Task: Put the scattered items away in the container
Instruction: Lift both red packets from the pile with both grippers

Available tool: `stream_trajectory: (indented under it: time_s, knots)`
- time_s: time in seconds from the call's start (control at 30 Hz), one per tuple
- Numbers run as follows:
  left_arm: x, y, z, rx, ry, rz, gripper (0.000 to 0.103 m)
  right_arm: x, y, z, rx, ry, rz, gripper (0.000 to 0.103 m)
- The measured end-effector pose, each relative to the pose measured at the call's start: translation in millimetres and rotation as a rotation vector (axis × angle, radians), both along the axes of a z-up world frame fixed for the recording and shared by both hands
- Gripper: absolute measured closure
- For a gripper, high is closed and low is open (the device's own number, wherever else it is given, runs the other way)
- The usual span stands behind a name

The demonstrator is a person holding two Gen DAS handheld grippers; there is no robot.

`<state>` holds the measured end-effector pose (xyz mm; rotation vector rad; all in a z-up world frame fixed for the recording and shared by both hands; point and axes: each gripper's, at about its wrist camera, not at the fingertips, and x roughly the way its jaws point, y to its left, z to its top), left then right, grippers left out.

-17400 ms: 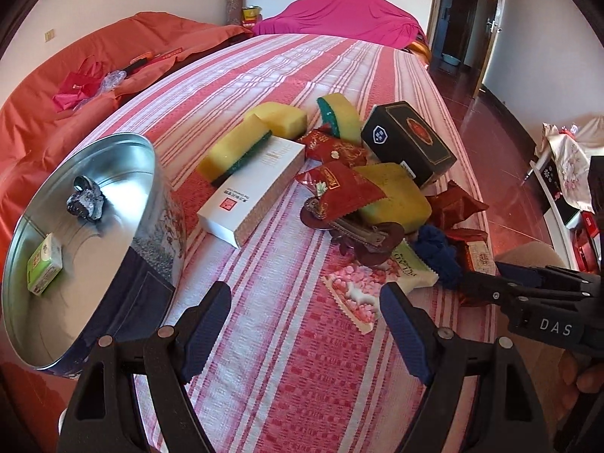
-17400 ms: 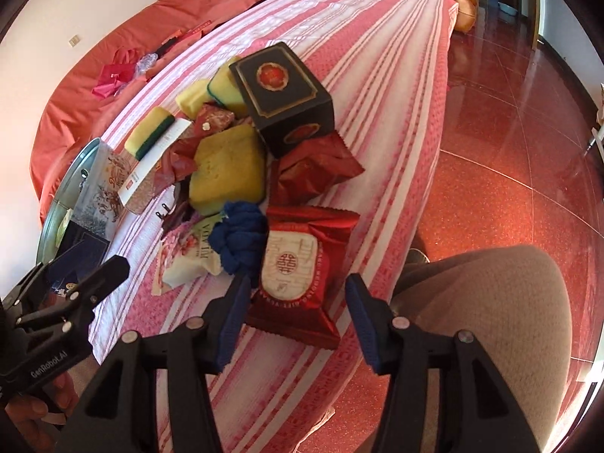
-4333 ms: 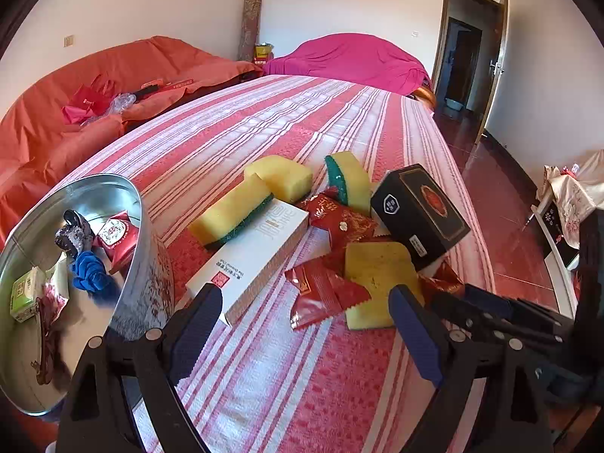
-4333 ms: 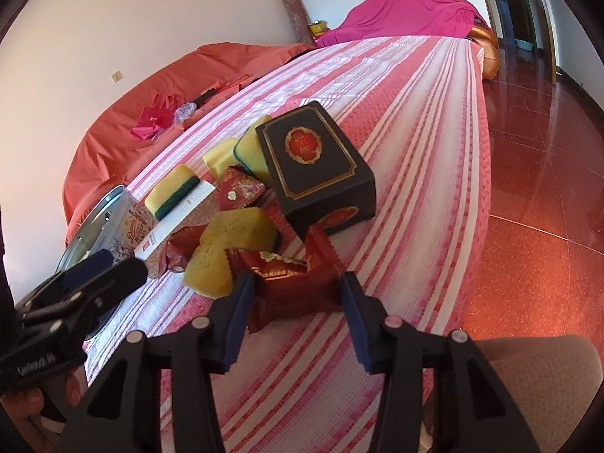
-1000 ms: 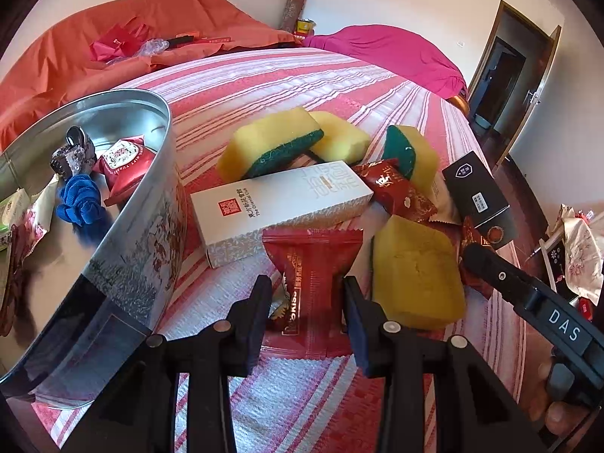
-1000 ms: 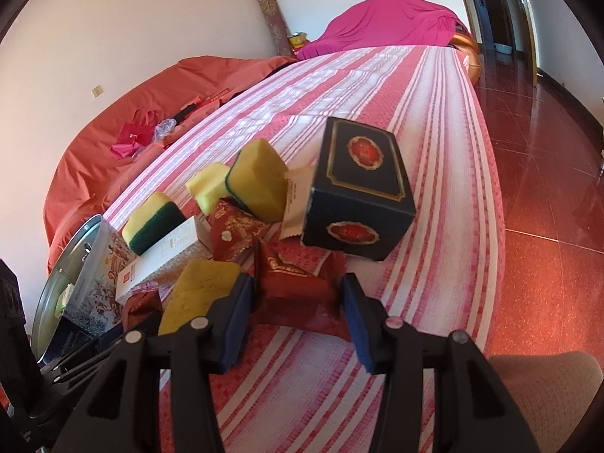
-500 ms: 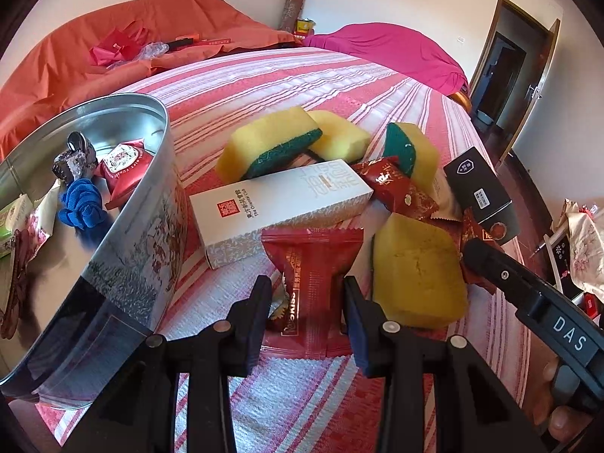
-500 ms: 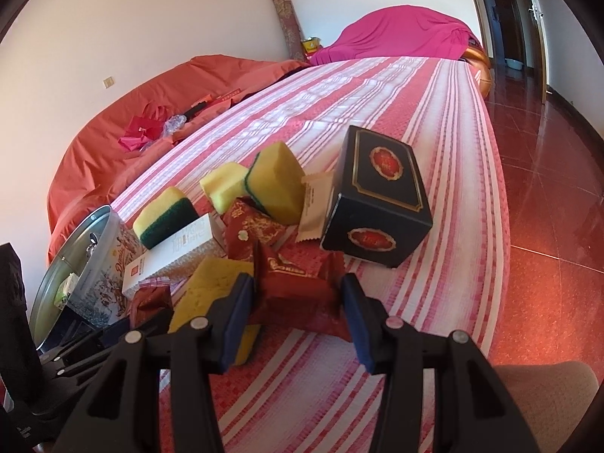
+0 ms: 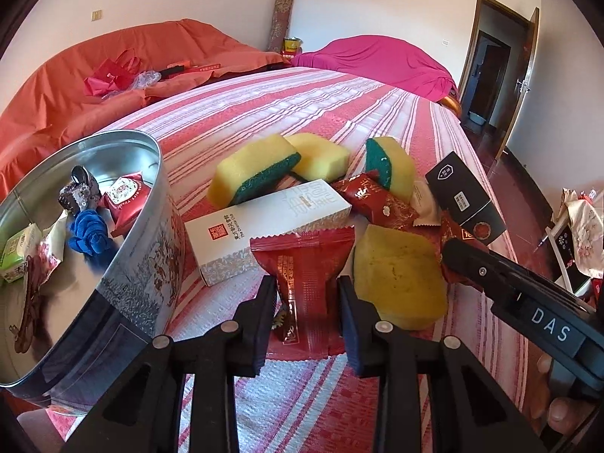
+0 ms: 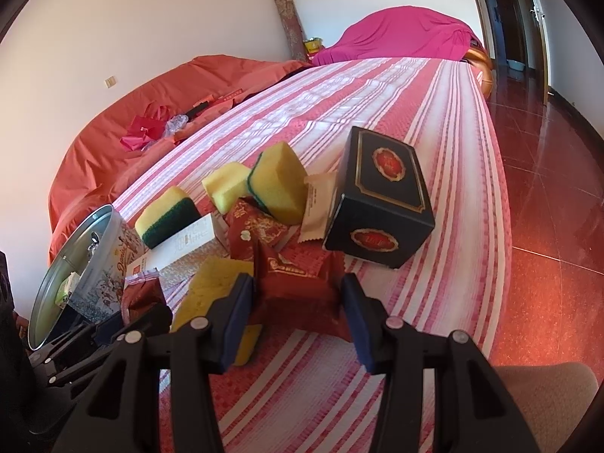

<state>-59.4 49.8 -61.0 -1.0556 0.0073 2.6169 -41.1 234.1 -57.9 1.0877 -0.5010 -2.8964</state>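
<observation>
The left gripper [image 9: 306, 304] has just been closing and now pinches a red packet [image 9: 304, 264] (light, crinkly, probably slippery) mid-body; the right gripper [image 10: 298, 304] grips another packet [image 10: 298, 283].

On the bed lie four sponges: three yellow with green backs [image 9: 252, 173] [image 9: 321, 156] [image 9: 390, 168] and one plain yellow [image 9: 398, 281]. There are two boxes, one white [image 9: 264, 222] and one black [image 10: 381, 204], three red packets [image 9: 307, 275] [image 9: 377, 202] [image 10: 298, 287] and one beige sachet [image 10: 317, 207]. One tin [image 9: 124, 264] stands at the bed's near left edge, and in it show one red packet [image 9: 122, 198], one blue cloth [image 9: 88, 234], one green carton [image 9: 15, 253] and one hair clip [image 9: 77, 188].
</observation>
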Motion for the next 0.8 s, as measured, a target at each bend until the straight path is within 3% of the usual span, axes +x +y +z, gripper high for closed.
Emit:
stream_trajectory:
  time_s: [0.33,0.8]
  knots:
    - [8,5,8,0.005,0.062,-0.023,0.068,4,-13,7,0.039,0.041,0.038,0.054]
    - [6,6,8,0.008,0.050,-0.024,0.068,-1,0,0,-0.014,0.010,0.012,0.054]
